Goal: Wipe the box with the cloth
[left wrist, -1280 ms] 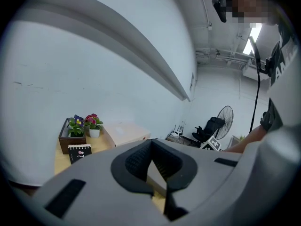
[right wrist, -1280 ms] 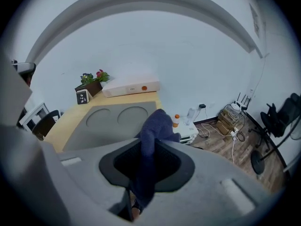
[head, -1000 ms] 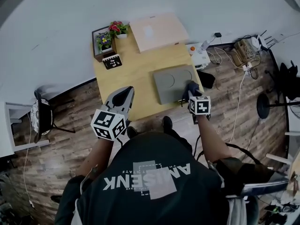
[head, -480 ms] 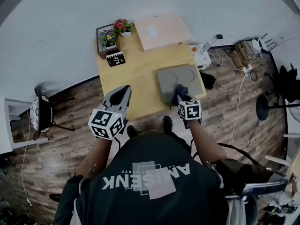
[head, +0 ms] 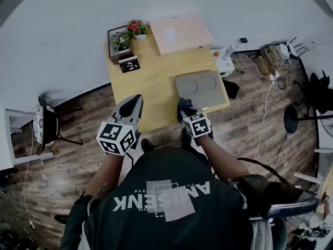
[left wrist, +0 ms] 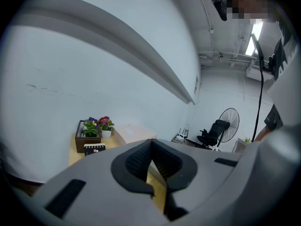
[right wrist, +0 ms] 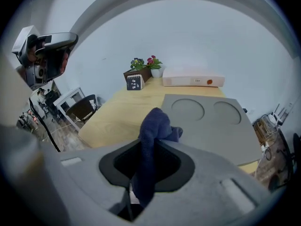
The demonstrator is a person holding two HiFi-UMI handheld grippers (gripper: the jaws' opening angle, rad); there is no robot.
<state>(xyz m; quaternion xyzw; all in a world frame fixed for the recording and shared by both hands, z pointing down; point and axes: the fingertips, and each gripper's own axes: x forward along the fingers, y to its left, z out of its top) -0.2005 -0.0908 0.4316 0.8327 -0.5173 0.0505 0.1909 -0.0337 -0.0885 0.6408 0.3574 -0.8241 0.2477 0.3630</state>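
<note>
Cloth (right wrist: 153, 131) is gripped in the closed fingers of the right gripper (right wrist: 146, 168), bunched and protruding forward; left gripper (left wrist: 151, 166) fingers are shut on nothing, held off the tabletop's (head: 151, 82) near edge. Box (right wrist: 207, 121) lies flat ahead and rightward of the cloth, long axis crosswise; right gripper is nearer. Versus one second earlier, the cloth is drawn back from the box top to its near left corner.

Office or lab room: wooden desk (head: 151, 87), swivel chair (left wrist: 214, 132), pedestal fan (left wrist: 230, 119), cables (head: 266, 57) on plank floor (head: 78, 134).
</note>
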